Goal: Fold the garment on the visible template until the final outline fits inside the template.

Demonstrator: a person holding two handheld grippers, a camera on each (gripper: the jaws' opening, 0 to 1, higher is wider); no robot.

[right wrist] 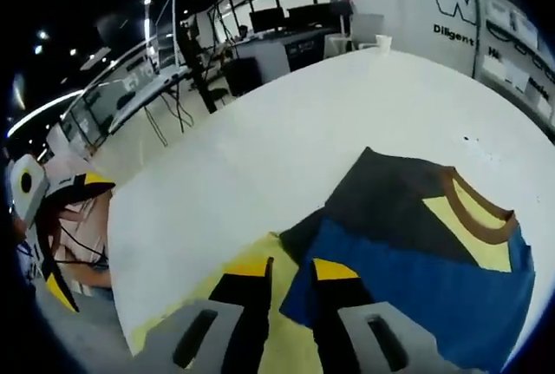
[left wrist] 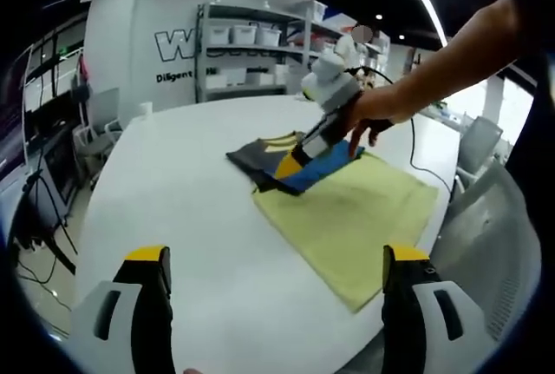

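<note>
Blue-grey garment on yellow template | right gripper nearly clenched, grasp unclear | left gripper released

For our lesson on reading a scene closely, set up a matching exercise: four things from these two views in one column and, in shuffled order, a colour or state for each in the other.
Column one:
1. template
2. table
3. left tool
4. garment's neckband

Column two:
A. brown
B. white, bearing the cloth
C. wide open, holding nothing
D. pale yellow-green, lying flat

Pairs: 1-D, 2-B, 3-C, 4-A

The garment itself is dark grey, blue and yellow, and lies partly on the template.
</note>
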